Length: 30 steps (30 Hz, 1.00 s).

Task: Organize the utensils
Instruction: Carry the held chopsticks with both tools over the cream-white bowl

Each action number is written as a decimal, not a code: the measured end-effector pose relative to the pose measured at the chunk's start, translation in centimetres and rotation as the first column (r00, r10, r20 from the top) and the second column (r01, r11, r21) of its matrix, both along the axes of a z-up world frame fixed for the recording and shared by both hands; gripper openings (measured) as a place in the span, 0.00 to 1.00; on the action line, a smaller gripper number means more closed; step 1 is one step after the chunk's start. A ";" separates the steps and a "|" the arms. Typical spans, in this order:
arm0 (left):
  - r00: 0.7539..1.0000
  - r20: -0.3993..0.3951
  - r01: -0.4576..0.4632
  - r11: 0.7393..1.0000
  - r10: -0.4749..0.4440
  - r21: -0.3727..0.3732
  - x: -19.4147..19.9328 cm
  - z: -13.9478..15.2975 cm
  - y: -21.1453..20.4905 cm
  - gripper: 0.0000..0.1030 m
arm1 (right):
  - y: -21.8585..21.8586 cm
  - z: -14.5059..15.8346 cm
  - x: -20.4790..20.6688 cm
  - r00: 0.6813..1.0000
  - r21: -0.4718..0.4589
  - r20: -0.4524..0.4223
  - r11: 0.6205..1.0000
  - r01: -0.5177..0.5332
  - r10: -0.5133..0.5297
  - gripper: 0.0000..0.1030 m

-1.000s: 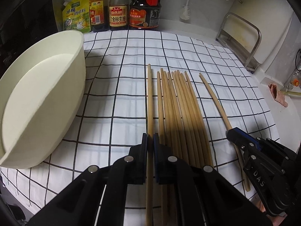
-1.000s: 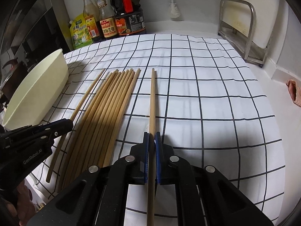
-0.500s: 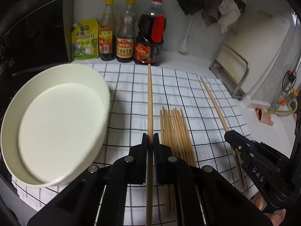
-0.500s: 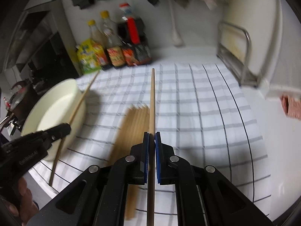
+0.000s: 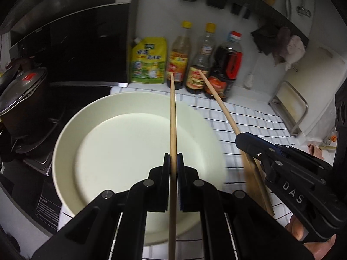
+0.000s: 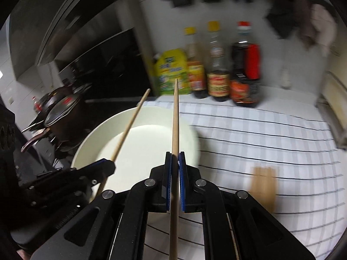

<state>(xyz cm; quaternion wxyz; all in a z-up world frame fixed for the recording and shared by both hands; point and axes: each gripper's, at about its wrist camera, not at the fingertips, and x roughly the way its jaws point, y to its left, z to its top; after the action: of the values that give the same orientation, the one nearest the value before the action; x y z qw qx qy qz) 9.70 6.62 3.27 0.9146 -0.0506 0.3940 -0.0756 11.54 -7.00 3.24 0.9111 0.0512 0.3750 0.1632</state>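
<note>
My left gripper (image 5: 173,159) is shut on a wooden chopstick (image 5: 172,117) and holds it in the air over the cream bowl (image 5: 65,134). My right gripper (image 6: 175,158) is shut on another chopstick (image 6: 175,117), also raised, with its tip over the bowl (image 6: 91,143). In the left wrist view the right gripper (image 5: 240,139) and its chopstick (image 5: 219,101) show at the right. In the right wrist view the left gripper (image 6: 108,165) and its chopstick (image 6: 128,130) show at the left. The remaining bundle of chopsticks (image 6: 263,184) lies on the checked cloth (image 6: 271,134), blurred.
Sauce bottles (image 5: 199,65) and a yellow pouch (image 5: 148,60) stand along the back wall. A pot with a lid (image 5: 21,99) sits on the stove at the left. A metal rack (image 5: 290,106) stands at the right.
Both grippers lifted their chopsticks off the cloth and swung left and up; the chopsticks now hang over the bowl. The bundle stays on the cloth.
</note>
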 end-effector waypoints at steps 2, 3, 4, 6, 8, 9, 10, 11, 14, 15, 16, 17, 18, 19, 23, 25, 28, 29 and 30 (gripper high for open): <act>1.000 -0.018 -0.015 1.000 0.015 -0.005 0.7 -0.7 1.7 0.07 | 2.1 -0.6 1.0 0.999 0.012 -0.029 1.000 -0.028 0.028 0.06; 1.000 -0.022 -0.022 1.000 0.022 -0.005 0.9 -1.0 2.4 0.07 | 2.8 -0.9 1.5 0.998 0.016 -0.041 0.999 -0.036 0.037 0.06; 0.999 -0.027 -0.026 1.000 0.026 -0.005 1.3 -1.3 3.0 0.07 | 3.7 -1.4 2.1 0.997 0.019 -0.064 0.999 -0.050 0.051 0.06; 0.998 -0.046 -0.032 0.999 0.032 -0.007 1.9 -2.2 4.0 0.07 | 5.1 -2.7 3.3 0.992 0.024 -0.110 0.998 -0.065 0.067 0.06; 0.997 -0.070 -0.036 0.999 0.034 -0.020 2.5 -3.1 4.8 0.07 | 6.0 -3.8 4.3 0.986 0.023 -0.148 0.997 -0.069 0.071 0.06; 0.995 -0.088 -0.042 0.999 0.039 -0.032 2.7 -3.6 5.2 0.07 | 6.4 -4.6 4.7 0.982 0.025 -0.171 0.997 -0.071 0.074 0.06; 0.994 -0.101 -0.041 0.998 0.037 -0.042 2.9 -3.9 5.5 0.07 | 6.8 -5.1 5.0 0.979 0.026 -0.192 0.997 -0.069 0.073 0.06; 0.993 -0.110 -0.040 0.998 0.034 -0.049 3.1 -4.3 5.7 0.07 | 7.0 -5.5 5.2 0.976 0.022 -0.208 0.998 -0.066 0.069 0.06; 0.992 -0.122 -0.042 0.998 0.036 -0.046 3.5 -5.2 6.1 0.07 | 7.5 -6.3 5.7 0.970 0.003 -0.236 0.998 -0.066 0.065 0.06; 0.991 -0.132 -0.044 0.998 0.037 -0.049 3.7 -5.6 6.2 0.07 | 7.5 -6.6 5.9 0.967 0.002 -0.245 0.998 -0.065 0.063 0.06; 0.989 -0.140 -0.045 0.998 0.037 -0.051 3.8 -5.8 6.3 0.07 | 7.5 -6.9 6.0 0.965 0.001 -0.253 0.998 -0.062 0.061 0.06; 0.988 -0.148 -0.046 0.998 0.039 -0.050 3.9 -6.1 6.4 0.07 | 7.5 -7.1 6.1 0.964 0.000 -0.260 0.998 -0.059 0.057 0.06; 0.987 -0.154 -0.048 0.998 0.040 -0.047 4.0 -6.3 6.4 0.07 | 7.5 -7.2 6.2 0.963 -0.001 -0.264 0.998 -0.056 0.054 0.06; 0.987 -0.157 -0.049 0.998 0.042 -0.042 4.0 -6.5 6.5 0.07 | 7.5 -7.4 6.3 0.962 -0.006 -0.267 0.999 -0.052 0.048 0.06; 0.984 -0.167 -0.066 0.997 0.059 -0.036 4.2 -6.7 7.1 0.07 | 7.3 -7.4 6.2 0.965 -0.015 -0.262 0.999 -0.038 0.033 0.09; 0.983 -0.167 -0.081 0.995 0.071 -0.051 4.1 -6.6 7.6 0.17 | 7.3 -6.8 5.9 0.970 -0.023 -0.241 0.999 -0.032 0.026 0.14; 0.984 -0.155 -0.097 0.994 0.089 -0.047 3.8 -6.4 8.1 0.26 | 7.1 -6.3 5.5 0.975 -0.031 -0.221 0.999 -0.025 0.018 0.14; 0.984 -0.154 -0.102 0.994 0.093 -0.049 3.7 -6.3 8.2 0.26 | 7.0 -6.2 5.4 0.976 -0.030 -0.217 0.999 -0.022 0.015 0.14; 0.983 -0.154 -0.107 0.993 0.098 -0.053 3.6 -6.2 8.4 0.28 | 6.8 -6.1 5.3 0.977 -0.029 -0.215 0.999 -0.021 0.014 0.14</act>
<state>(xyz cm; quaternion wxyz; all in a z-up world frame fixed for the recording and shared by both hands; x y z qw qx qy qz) 13.27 14.98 -2.94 0.8828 -0.1043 0.4566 -0.0365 16.85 -0.17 -2.84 0.8645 0.0511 0.4741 0.1590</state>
